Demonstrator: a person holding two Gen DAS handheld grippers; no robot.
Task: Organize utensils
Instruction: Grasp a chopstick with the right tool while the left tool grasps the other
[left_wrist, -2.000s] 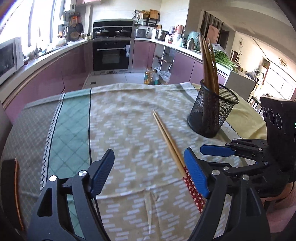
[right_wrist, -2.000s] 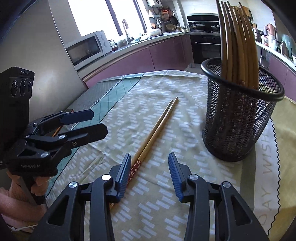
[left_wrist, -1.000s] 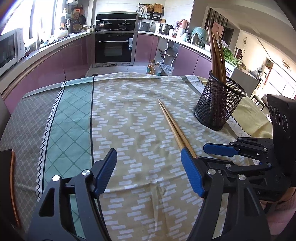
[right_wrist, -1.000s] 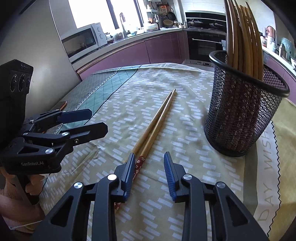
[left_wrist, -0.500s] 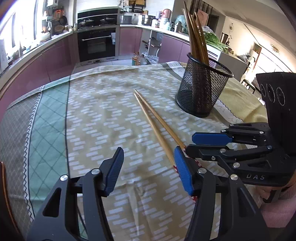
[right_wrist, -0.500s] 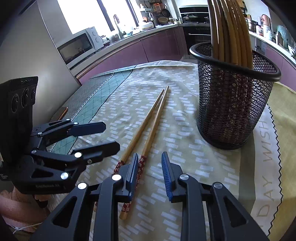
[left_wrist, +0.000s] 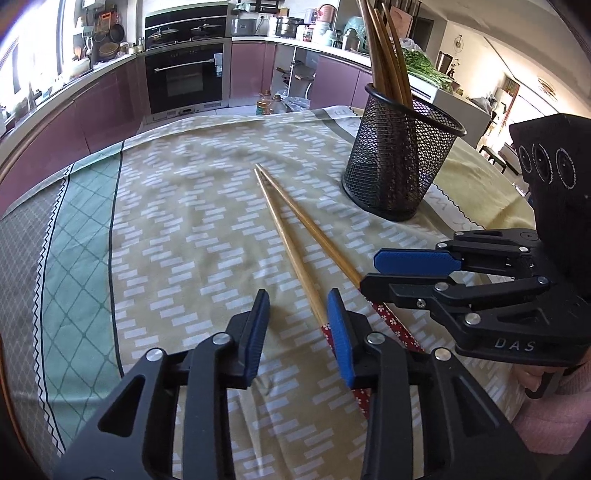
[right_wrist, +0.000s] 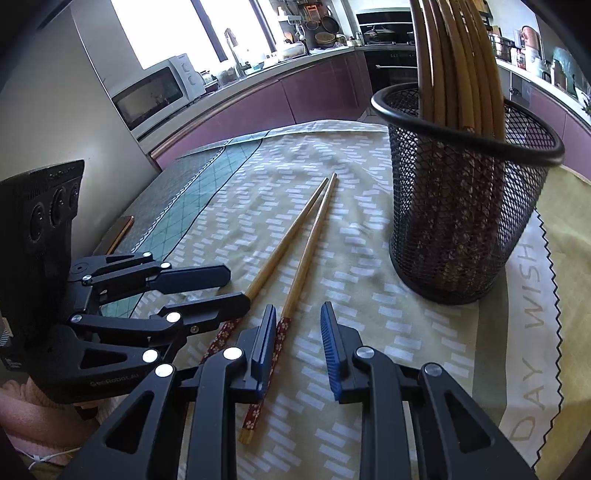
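Counter (left_wrist: 192, 206), covered with a patterned cloth (right_wrist: 369, 424) in tan and white with a green checked band along one side.

Item 1: two loose chopsticks (left_wrist: 291, 243) (right_wrist: 303, 240), wooden, with red flowered handle ends. They lie flat on the cloth, tips nearly touching at the far end, handles spread apart at the near end.

Item 2: black mesh holder (left_wrist: 397, 166) (right_wrist: 461, 206), upright on the cloth, just beside the loose pair. It holds a bundle of standing chopsticks (right_wrist: 458, 62) (same wood colour).

Item 3: left gripper (left_wrist: 297, 325), fingers parted with nothing between them; its right finger sits over the handle end of one loose chopstick.

Item 4: right gripper (right_wrist: 297, 339), fingers likewise parted and holding nothing. One red handle runs under its left finger; whether they touch cannot be told. Seen from the left wrist view (left_wrist: 376, 273), it comes in low over the other chopstick's handle.
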